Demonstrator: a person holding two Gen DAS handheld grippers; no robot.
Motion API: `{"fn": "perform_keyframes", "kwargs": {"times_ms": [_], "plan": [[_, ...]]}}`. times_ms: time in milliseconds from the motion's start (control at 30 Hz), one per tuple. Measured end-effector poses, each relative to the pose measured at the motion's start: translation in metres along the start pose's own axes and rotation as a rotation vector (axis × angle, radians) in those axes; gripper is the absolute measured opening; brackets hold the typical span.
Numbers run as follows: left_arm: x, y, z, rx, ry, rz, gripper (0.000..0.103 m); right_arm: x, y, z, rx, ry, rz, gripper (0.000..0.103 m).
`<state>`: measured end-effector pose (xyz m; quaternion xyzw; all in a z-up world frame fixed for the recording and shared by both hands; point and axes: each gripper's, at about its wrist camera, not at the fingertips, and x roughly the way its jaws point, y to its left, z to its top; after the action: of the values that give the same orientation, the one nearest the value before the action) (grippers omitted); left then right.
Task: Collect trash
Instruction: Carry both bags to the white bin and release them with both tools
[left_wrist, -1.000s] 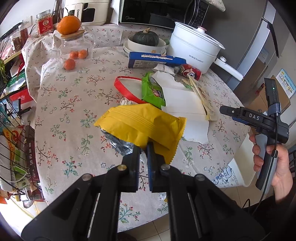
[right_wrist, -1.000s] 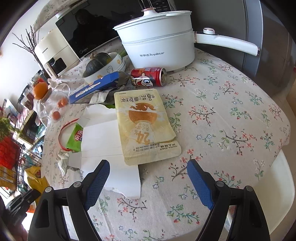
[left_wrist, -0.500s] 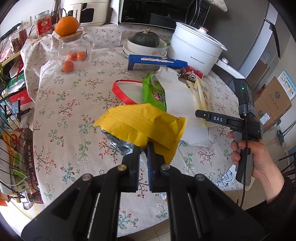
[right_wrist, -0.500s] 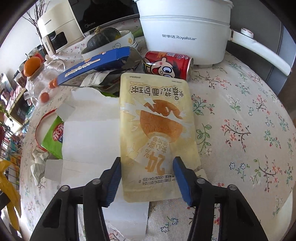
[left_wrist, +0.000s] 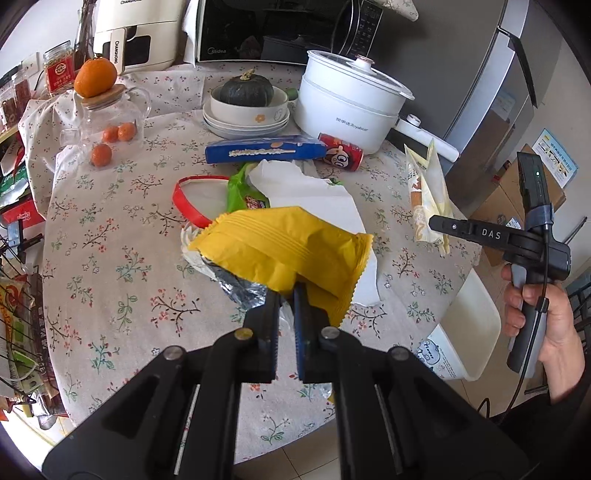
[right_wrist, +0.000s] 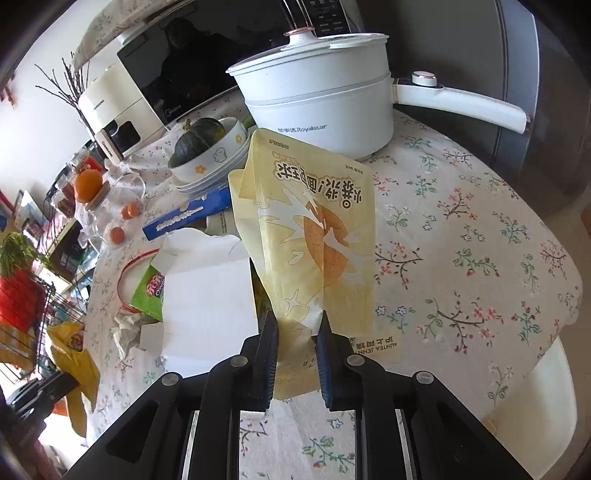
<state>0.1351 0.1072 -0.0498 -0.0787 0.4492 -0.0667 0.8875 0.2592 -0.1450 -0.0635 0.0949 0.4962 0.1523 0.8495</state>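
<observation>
My left gripper (left_wrist: 286, 295) is shut on a yellow snack bag (left_wrist: 280, 247) and holds it above the table. My right gripper (right_wrist: 295, 325) is shut on a pale yellow pouch (right_wrist: 314, 236) with orange print, lifted off the table; it also shows in the left wrist view (left_wrist: 428, 195). On the flowered tablecloth (left_wrist: 110, 221) lie white torn paper (left_wrist: 314, 192), a green wrapper (left_wrist: 243, 192), a blue box (left_wrist: 266, 149), a red can (left_wrist: 341, 157), a red ring (left_wrist: 184, 199) and crumpled tissue (right_wrist: 127, 326).
A white electric pot (left_wrist: 351, 103), a bowl with a dark squash (left_wrist: 245, 98), and a glass jar with oranges (left_wrist: 107, 122) stand at the back. A white bin (left_wrist: 465, 332) stands beside the table on the right. A wire rack (left_wrist: 18, 314) is on the left.
My right gripper closed on the pale yellow pouch and lifted it off the table, pulling back to the right. My left gripper kept holding the yellow bag in place.
</observation>
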Motion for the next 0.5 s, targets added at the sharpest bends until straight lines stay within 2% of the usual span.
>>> {"fn": "perform_keyframes", "kwargs": {"times_ms": [233, 500], "plan": [[0.008, -0.062, -0.002, 0.104, 0.012, -0.076, 0.008, -0.059, -0.049, -0.024, 0.037, -0.012, -0.032, 0.019], [0.027, -0.142, -0.015, 0.219, 0.044, -0.171, 0.008, -0.104, -0.116, -0.063, 0.137, 0.020, -0.091, 0.018]]}}
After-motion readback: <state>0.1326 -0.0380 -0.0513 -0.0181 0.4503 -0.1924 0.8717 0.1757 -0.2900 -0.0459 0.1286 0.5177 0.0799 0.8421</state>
